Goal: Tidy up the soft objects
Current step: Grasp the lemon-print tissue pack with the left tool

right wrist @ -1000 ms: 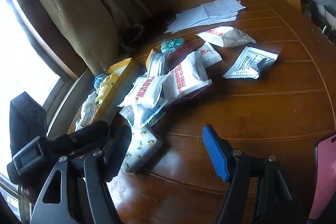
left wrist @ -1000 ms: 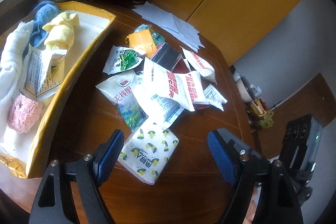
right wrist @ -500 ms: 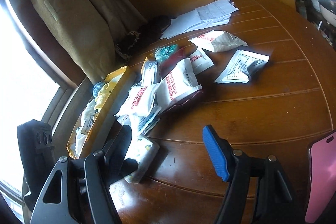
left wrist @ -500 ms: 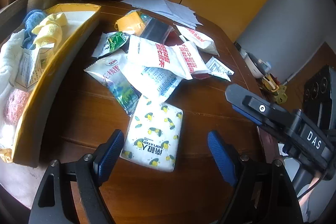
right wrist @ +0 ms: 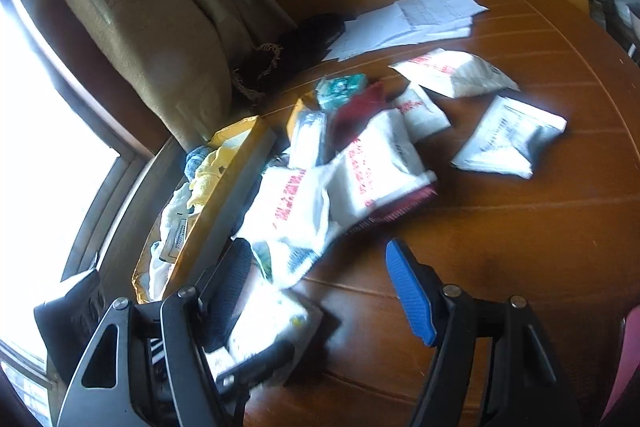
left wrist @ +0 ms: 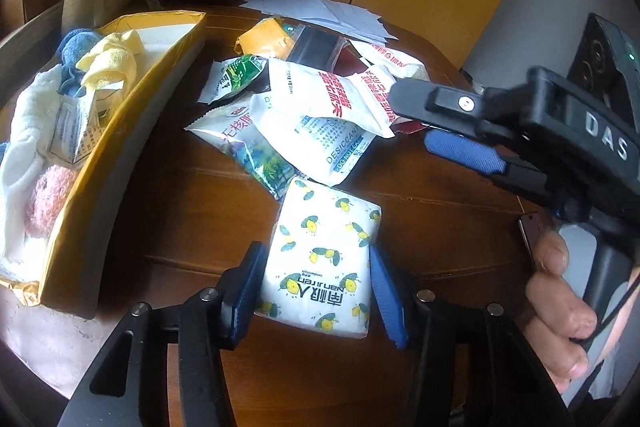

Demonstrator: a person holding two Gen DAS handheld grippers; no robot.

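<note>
Between the pads of the left tool: the tissue pack lies flat on the desk, white with yellow fruit prints.
Left tool: its jaws are closing, with the near half of the tissue pack between them; the pads stand just beside the pack's two long edges, and I cannot tell if they touch it.
Beyond the left tool: a pile of white sachets lies just behind the far end of the tissue pack.
Left of the left tool: a yellow tray holds cloths and a pink puff.
Right tool: its jaws stand wide and hold nothing; it hovers near the sachet pile, to the right of the left tool.
Right hand: fingers wrap the handle of the right tool.
Far end of the desk: loose white papers.
</note>
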